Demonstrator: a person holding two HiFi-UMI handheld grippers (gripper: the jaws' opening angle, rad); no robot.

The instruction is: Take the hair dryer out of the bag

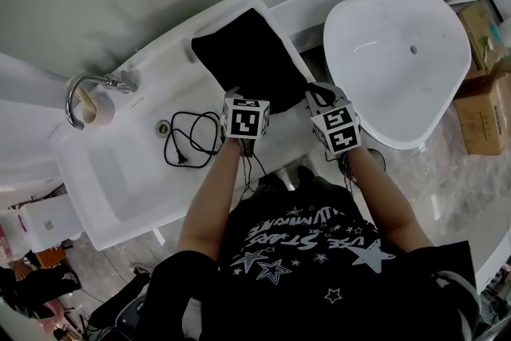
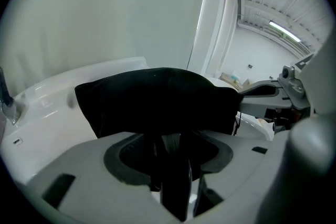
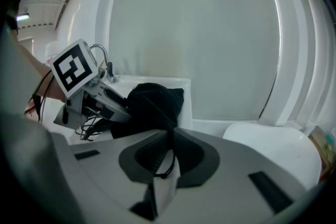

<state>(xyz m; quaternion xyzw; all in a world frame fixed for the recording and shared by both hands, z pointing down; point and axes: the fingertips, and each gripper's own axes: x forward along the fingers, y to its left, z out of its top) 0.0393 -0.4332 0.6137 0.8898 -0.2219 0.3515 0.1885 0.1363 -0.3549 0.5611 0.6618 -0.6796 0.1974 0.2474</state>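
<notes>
A black cloth bag (image 1: 249,52) lies on the white counter, its mouth towards me. The hair dryer's black cord (image 1: 188,138) is coiled in the sink and runs to the bag; the dryer's body is hidden inside. My left gripper (image 1: 239,95) is at the bag's mouth. In the left gripper view its jaws (image 2: 173,150) stand open round a glossy black part (image 2: 176,181), with a sliver of light beside it. My right gripper (image 1: 317,97) is shut on the bag's edge (image 3: 152,105), and the drawstring (image 3: 167,164) hangs between its jaws (image 3: 169,139).
The white sink (image 1: 120,172) with a chrome tap (image 1: 84,89) lies left of the bag. A white oval basin (image 1: 395,64) stands to the right, with cardboard boxes (image 1: 485,104) beyond it on the floor. A grey wall rises behind the counter.
</notes>
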